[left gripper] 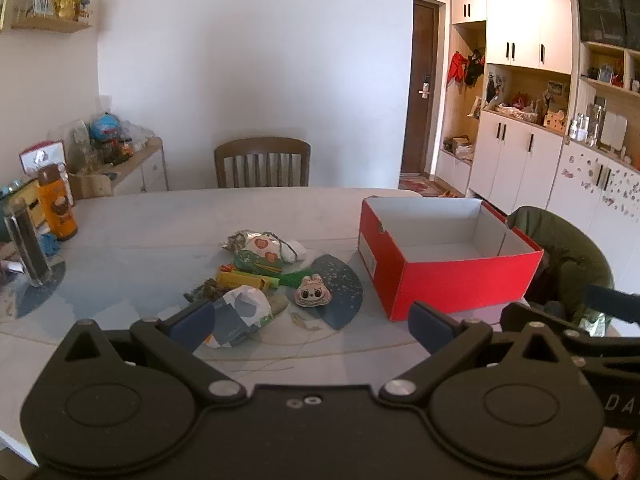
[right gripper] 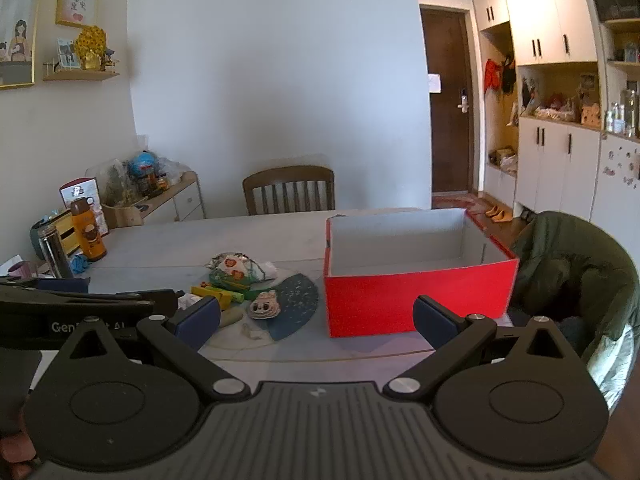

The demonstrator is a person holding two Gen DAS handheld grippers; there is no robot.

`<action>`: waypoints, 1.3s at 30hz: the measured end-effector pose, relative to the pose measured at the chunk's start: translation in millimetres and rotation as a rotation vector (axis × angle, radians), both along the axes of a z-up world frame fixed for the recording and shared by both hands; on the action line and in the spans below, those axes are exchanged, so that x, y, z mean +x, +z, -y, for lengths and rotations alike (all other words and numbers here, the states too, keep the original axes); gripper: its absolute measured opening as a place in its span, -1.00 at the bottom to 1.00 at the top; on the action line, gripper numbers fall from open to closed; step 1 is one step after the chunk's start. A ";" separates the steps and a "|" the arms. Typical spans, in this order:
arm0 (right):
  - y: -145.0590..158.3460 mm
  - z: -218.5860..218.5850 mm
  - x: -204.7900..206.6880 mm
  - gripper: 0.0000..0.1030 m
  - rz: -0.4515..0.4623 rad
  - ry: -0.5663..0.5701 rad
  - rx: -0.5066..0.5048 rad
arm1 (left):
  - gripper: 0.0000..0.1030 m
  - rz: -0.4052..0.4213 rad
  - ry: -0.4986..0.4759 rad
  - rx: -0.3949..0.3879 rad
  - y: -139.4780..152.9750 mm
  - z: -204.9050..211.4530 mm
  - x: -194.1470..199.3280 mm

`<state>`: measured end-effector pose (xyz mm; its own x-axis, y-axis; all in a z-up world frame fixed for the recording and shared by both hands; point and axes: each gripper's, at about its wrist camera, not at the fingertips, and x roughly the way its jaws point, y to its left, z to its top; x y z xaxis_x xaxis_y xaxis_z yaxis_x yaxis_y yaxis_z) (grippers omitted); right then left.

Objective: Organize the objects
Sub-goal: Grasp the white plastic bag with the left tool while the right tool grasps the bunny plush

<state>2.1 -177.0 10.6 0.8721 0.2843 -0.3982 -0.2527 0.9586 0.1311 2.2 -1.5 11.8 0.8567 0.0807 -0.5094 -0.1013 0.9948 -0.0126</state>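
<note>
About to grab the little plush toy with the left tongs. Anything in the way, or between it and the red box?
Nothing visible blocks either path. The plush toy lies at the pile's right edge, with bare table between it and the open red box. The left tongs are open.

My table (left gripper: 168,216) is a pale, marbled top with rounded corners. To my right on it stands the red box (left gripper: 448,276), open, white inside and bare. Beside the box lies a dark blue fan-shaped mat (left gripper: 344,292), and on its edge sits a small plush face (left gripper: 313,290). Left of that is a loose heap: a patterned pouch (left gripper: 266,250), a yellow packet (left gripper: 240,280), a white bag (left gripper: 244,308) and what may be a green bundle under them. At the far left stand an orange bottle (left gripper: 58,208) and a dark steel flask (left gripper: 26,246).
</note>
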 end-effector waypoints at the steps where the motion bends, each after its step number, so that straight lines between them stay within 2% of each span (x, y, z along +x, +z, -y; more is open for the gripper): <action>1: -2.1 0.5 2.1 1.00 -0.001 0.005 0.005 | 0.98 -0.002 -0.004 -0.009 -0.5 -2.1 2.6; 7: -4.8 -19.5 20.2 1.00 -0.018 0.034 -0.012 | 0.98 -0.002 0.000 -0.021 -4.8 -20.6 21.4; 10: -3.7 -31.9 30.5 1.00 0.002 0.037 -0.028 | 0.97 0.015 -0.005 -0.034 -5.8 -36.2 32.5; 17: -7.0 -64.7 70.2 1.00 -0.017 0.077 -0.064 | 0.98 0.029 -0.002 -0.017 -10.5 -77.5 62.1; 22: -18.4 -82.4 109.1 0.99 -0.080 0.097 -0.088 | 0.95 -0.033 0.008 -0.047 -31.9 -115.0 93.8; 30: -47.2 -120.5 161.0 0.92 -0.180 0.125 -0.145 | 0.88 -0.163 -0.115 0.078 -87.9 -135.2 124.5; 36: -67.7 -146.0 203.7 0.85 -0.248 0.155 -0.196 | 0.79 -0.197 -0.194 0.101 -107.7 -140.8 138.7; 39: -83.3 -154.8 220.8 0.75 -0.287 0.152 -0.219 | 0.66 -0.221 -0.224 0.103 -116.5 -144.3 146.9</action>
